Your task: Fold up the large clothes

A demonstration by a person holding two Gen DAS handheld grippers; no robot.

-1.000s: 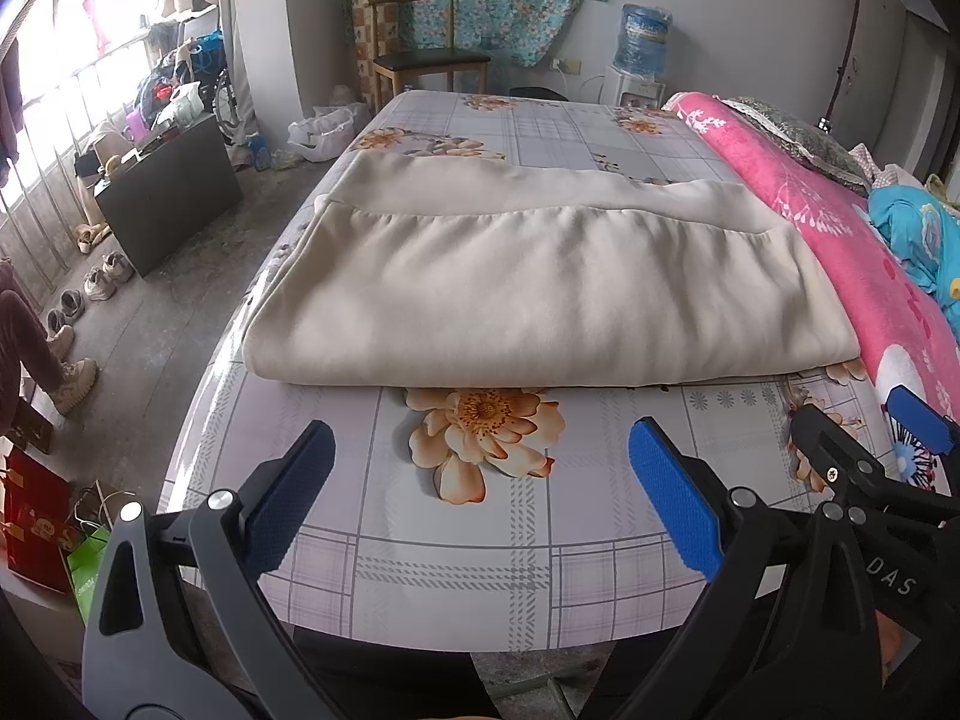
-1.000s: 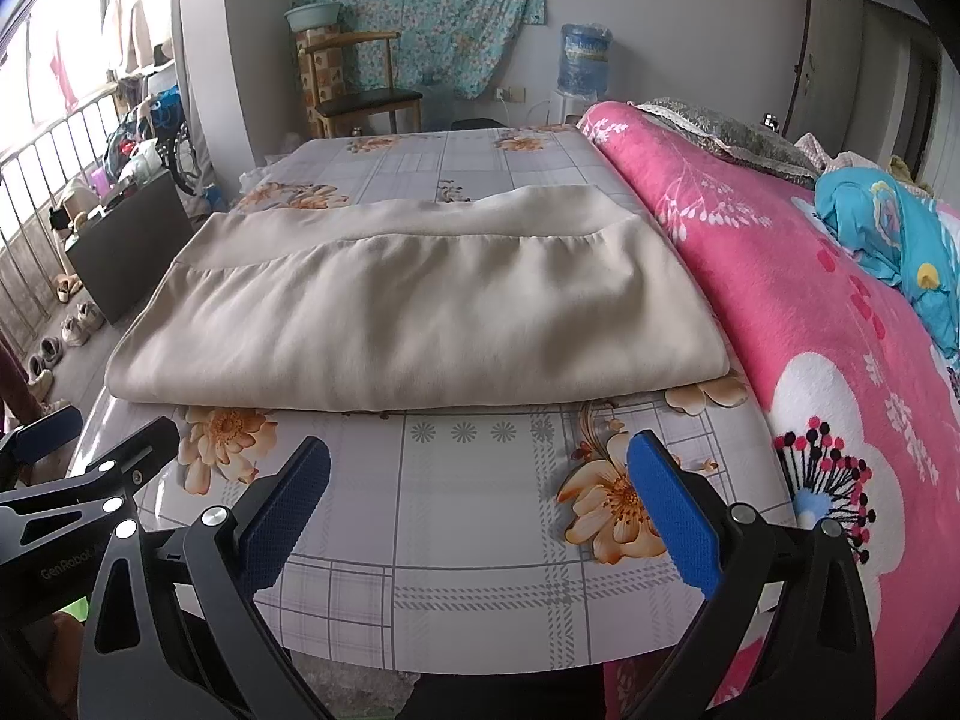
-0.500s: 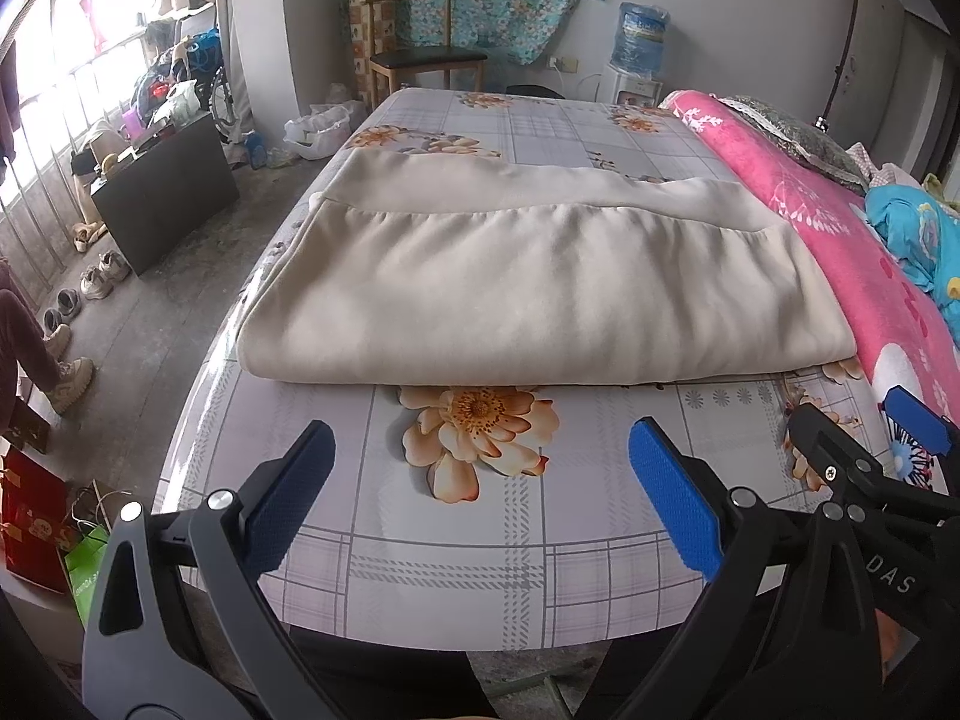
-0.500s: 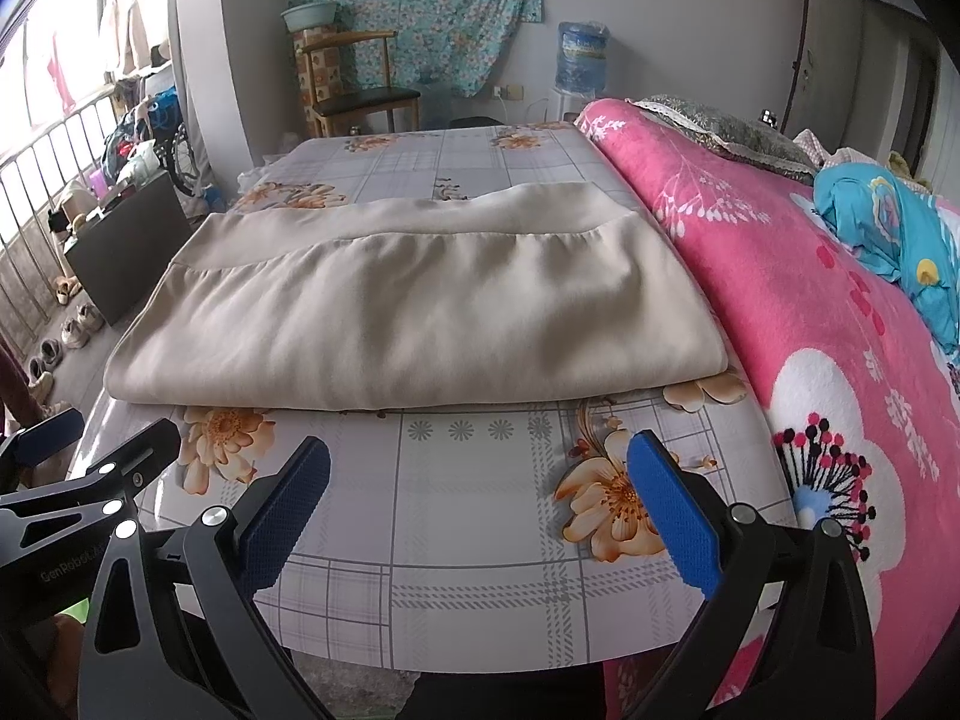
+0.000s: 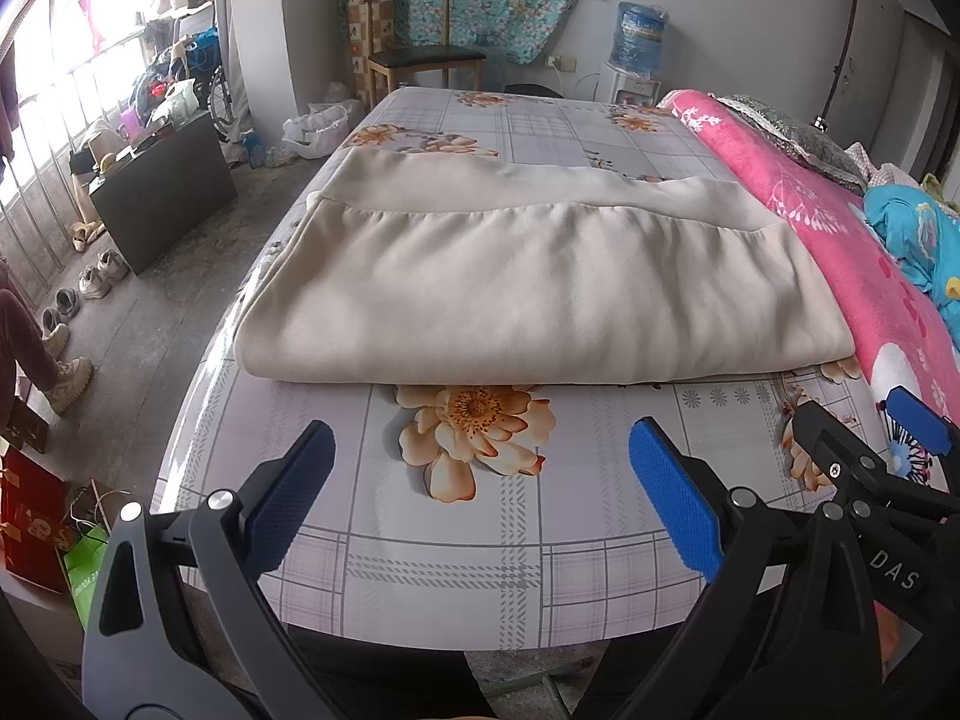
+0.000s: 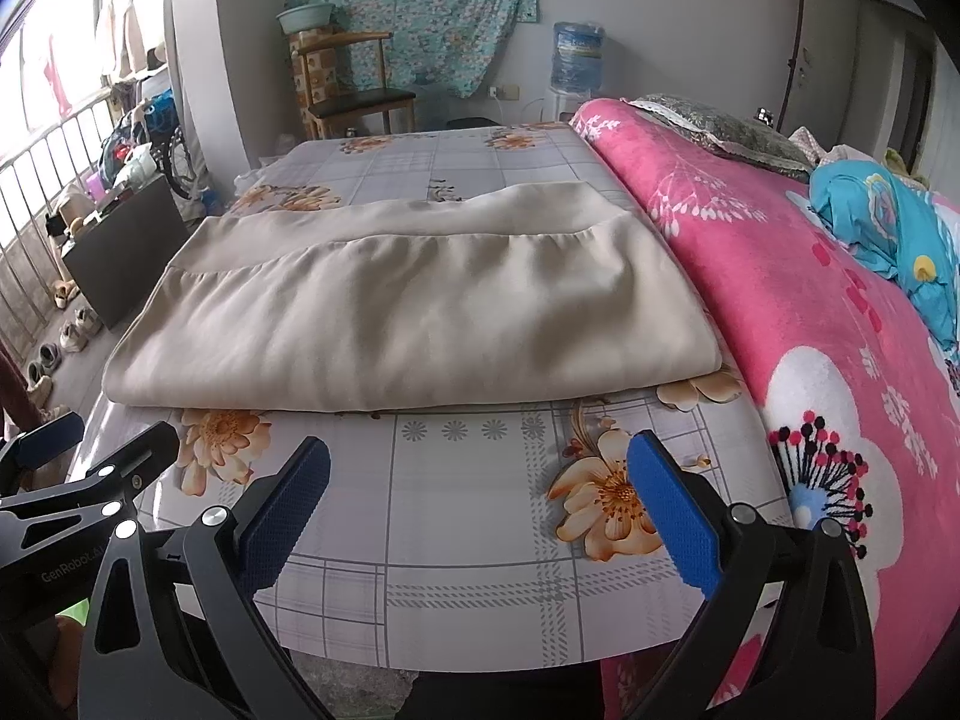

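Note:
A large beige garment (image 5: 528,282) lies folded into a flat rectangle on the floral bed sheet (image 5: 480,516); it also shows in the right wrist view (image 6: 408,312). My left gripper (image 5: 480,450) is open and empty, held above the near edge of the bed, short of the garment's folded front edge. My right gripper (image 6: 477,462) is open and empty, also in front of the garment. The right gripper shows at the right edge of the left wrist view (image 5: 870,456), the left gripper at the left edge of the right wrist view (image 6: 90,450).
A pink floral blanket (image 6: 780,300) runs along the right side of the bed with a blue cloth (image 6: 888,222) on it. A dark cabinet (image 5: 162,186) and shoes (image 5: 90,282) are on the floor at left. A wooden chair (image 5: 420,54) and a water dispenser (image 5: 642,36) stand at the far wall.
Both grippers have drifted very slightly; the garment sits a touch lower and nearer in view. Nothing was gripped or released.

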